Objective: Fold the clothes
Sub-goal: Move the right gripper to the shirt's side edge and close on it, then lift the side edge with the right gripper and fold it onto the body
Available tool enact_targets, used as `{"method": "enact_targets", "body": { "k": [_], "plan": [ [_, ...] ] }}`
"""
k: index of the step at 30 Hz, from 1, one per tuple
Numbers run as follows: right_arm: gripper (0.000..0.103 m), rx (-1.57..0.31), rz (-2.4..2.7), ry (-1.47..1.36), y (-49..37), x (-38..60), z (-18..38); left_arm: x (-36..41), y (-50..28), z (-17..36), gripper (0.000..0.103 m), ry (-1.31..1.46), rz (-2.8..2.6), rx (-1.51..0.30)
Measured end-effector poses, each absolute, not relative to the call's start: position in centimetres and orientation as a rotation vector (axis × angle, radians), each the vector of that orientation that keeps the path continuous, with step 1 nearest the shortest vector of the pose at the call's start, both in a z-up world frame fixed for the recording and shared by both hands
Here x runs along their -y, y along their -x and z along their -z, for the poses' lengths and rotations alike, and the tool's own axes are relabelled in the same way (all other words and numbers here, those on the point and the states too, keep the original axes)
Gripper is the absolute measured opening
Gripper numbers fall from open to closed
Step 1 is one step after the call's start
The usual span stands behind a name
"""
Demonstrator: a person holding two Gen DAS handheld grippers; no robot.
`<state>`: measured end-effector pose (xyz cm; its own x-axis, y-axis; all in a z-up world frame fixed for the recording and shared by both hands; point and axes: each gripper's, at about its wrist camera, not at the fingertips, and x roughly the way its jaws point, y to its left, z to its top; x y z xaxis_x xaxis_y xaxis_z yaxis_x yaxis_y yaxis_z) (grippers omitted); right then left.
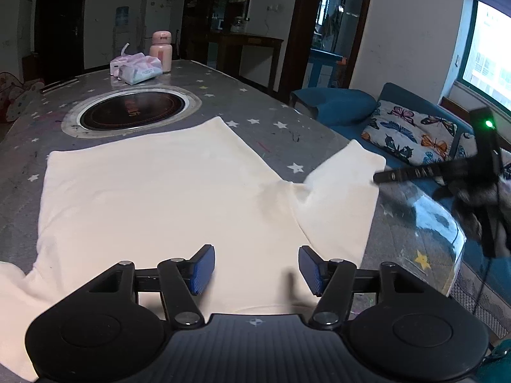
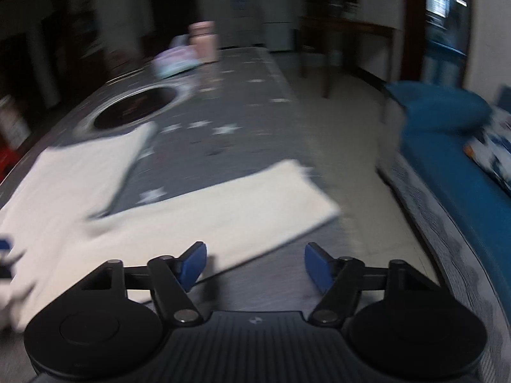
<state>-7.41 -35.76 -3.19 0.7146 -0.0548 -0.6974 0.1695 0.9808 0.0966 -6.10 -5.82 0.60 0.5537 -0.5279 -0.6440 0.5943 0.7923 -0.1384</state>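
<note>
A cream shirt [image 1: 166, 191] lies spread flat on a grey star-print table [image 1: 255, 105] with a round inset burner [image 1: 134, 110]. The left gripper [image 1: 256, 269] and right gripper [image 2: 254, 268] hover over it, jaws spread, empty. A blue sofa [image 1: 338, 103] stands beside.

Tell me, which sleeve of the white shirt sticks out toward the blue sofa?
The sleeve on the right of the left wrist view. It reaches the table edge beside the blue sofa; the other sleeve lies at the left.
</note>
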Motion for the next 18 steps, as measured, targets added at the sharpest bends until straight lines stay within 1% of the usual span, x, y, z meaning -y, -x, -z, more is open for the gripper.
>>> {"method": "enact_targets", "body": {
  "k": [8,9,10,11,12,15,18],
  "plan": [
    [0.044,-0.716,0.251,-0.275,6.0,39.4,4.1,6.2,6.2,-0.5,0.062,-0.104,0.667,-0.732],
    [0.04,-0.715,0.254,-0.268,5.9,39.3,4.1,6.3,6.2,-0.6,0.063,-0.105,0.668,-0.732],
    [0.039,-0.715,0.257,-0.261,5.8,39.2,4.2,6.4,6.2,-0.6,0.065,-0.106,0.669,-0.731],
    [0.034,-0.714,0.261,-0.254,5.8,39.2,4.2,6.5,6.2,-0.6,0.065,-0.109,0.67,-0.732],
    [0.024,-0.712,0.265,-0.248,5.7,39.2,4.2,6.6,6.1,-0.5,0.065,-0.112,0.671,-0.733],
    [0.01,-0.701,0.274,-0.246,5.8,39.3,4.4,7.1,6.1,-0.4,0.065,-0.116,0.678,-0.737],
    [0.005,-0.681,0.265,-0.275,6.2,39.6,4.1,7.5,6.0,-0.4,0.065,-0.122,0.683,-0.736]
  ]
}}
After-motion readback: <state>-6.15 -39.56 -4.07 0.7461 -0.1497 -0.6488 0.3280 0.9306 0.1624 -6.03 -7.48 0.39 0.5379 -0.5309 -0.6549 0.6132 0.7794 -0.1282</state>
